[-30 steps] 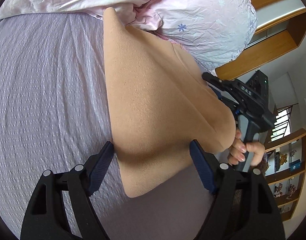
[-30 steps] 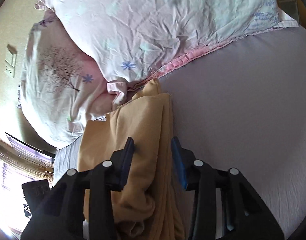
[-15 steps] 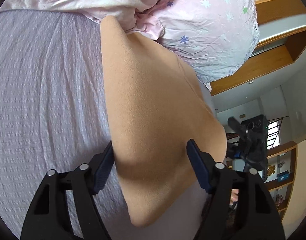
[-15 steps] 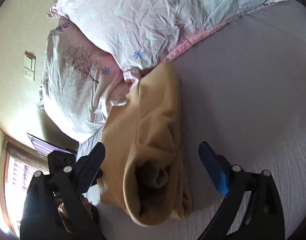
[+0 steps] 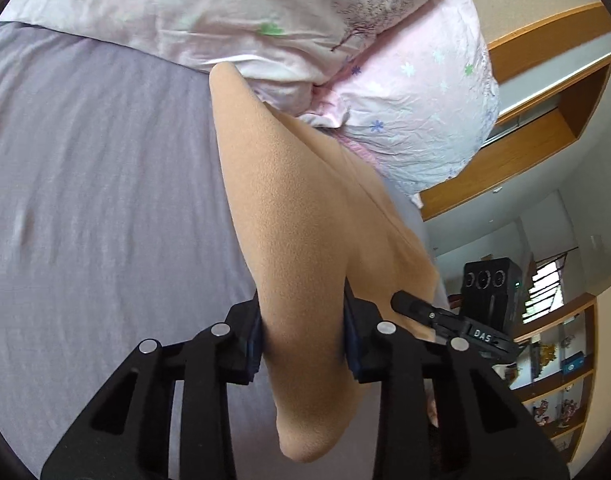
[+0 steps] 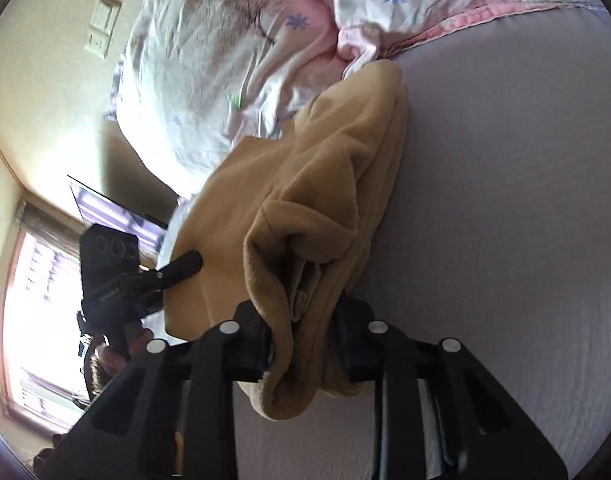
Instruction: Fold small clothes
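Pinching hard, the left claw (image 5: 303, 346) grips the tan fleece garment (image 5: 297, 216) at its near end, while the right claw (image 6: 303, 342) clamps the bunched folds alongside; it stretches across the lilac bed sheet (image 5: 97, 200) up to the floral pillows (image 5: 405, 92).

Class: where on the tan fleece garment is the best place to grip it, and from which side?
Grip the tan fleece garment at its near end, where the layers bunch into a thick roll off the bed sheet. Come from the open side opposite the pillows, as both grippers do.
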